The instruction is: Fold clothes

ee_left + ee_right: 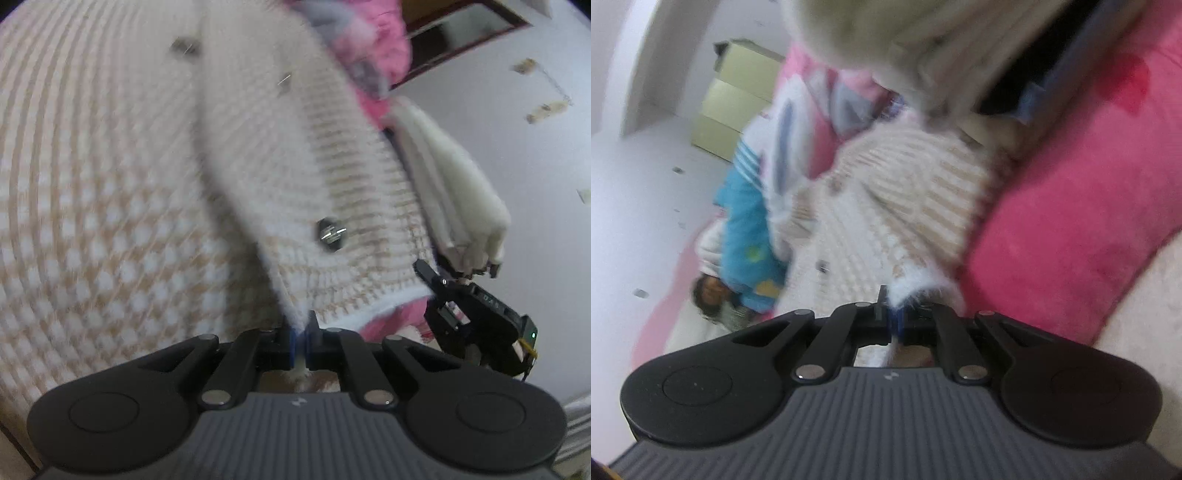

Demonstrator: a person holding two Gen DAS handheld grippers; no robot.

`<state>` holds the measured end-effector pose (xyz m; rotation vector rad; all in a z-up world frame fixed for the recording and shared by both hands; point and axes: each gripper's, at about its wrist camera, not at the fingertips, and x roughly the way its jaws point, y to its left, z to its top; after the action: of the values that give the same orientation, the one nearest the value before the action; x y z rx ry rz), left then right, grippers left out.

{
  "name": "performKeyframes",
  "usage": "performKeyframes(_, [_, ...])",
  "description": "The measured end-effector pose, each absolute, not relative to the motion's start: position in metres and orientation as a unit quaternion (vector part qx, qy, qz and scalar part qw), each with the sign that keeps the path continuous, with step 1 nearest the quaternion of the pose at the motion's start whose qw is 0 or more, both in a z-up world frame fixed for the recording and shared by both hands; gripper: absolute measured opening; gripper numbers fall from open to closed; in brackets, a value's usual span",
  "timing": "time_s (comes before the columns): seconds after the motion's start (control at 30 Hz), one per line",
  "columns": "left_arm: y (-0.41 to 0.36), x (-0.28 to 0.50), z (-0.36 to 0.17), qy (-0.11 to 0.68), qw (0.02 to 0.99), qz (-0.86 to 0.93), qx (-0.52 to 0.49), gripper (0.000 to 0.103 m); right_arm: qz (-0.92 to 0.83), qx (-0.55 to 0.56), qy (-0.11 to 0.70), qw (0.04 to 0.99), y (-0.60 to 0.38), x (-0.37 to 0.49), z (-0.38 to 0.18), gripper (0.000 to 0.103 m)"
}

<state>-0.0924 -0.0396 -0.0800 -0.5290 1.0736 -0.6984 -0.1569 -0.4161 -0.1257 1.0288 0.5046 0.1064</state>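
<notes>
Both claws pinch the cardigan's hem: the left claw (300,345) grips one white fuzzy edge and the right claw (894,325) another, each with its jaws pressed together on the knit. From each grip the cardigan (155,177) runs straight ahead, away from the fingers, hanging over a pink blanket (1071,206). It is cream with tan checks, soft, with dark buttons (330,234); motion blur smears its far end.

Only a small pale logo mark shows on the ribbed grey body of each tool (300,345), too small to read. In the left wrist view, faint characters on the other tool (463,275) are blurred beyond reading.
</notes>
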Motion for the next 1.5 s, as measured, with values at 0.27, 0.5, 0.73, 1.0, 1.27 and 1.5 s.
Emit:
performKeyframes(0.27, [-0.03,-0.094,-0.098,0.513,0.76,-0.317,-0.241,0.011,0.036,0.445,0.278,0.85,-0.414,-0.152,-0.126,0.006])
performKeyframes(0.5, [0.018,-0.103,-0.085,0.485,0.763,-0.333,-0.268,0.049,0.004,0.408,0.303,0.861,-0.42,-0.194,-0.112,0.036])
performKeyframes(0.73, [0.008,-0.074,-0.049,0.41,0.799,-0.368,-0.243,0.05,-0.025,0.362,0.258,0.895,-0.425,-0.191,-0.06,0.043])
performKeyframes(1.0, [-0.045,-0.048,-0.085,0.438,0.801,-0.368,-0.178,0.042,-0.107,0.482,0.269,0.827,-0.452,-0.142,-0.121,0.043])
performKeyframes(1.27, [-0.03,-0.039,-0.099,0.453,0.781,-0.365,-0.228,0.034,-0.083,0.478,0.256,0.836,-0.443,-0.107,-0.129,0.009])
performKeyframes(1.5, [-0.034,-0.043,-0.102,0.454,0.786,-0.361,-0.214,0.034,-0.07,0.265,0.192,0.942,-0.4,-0.091,-0.029,0.008])
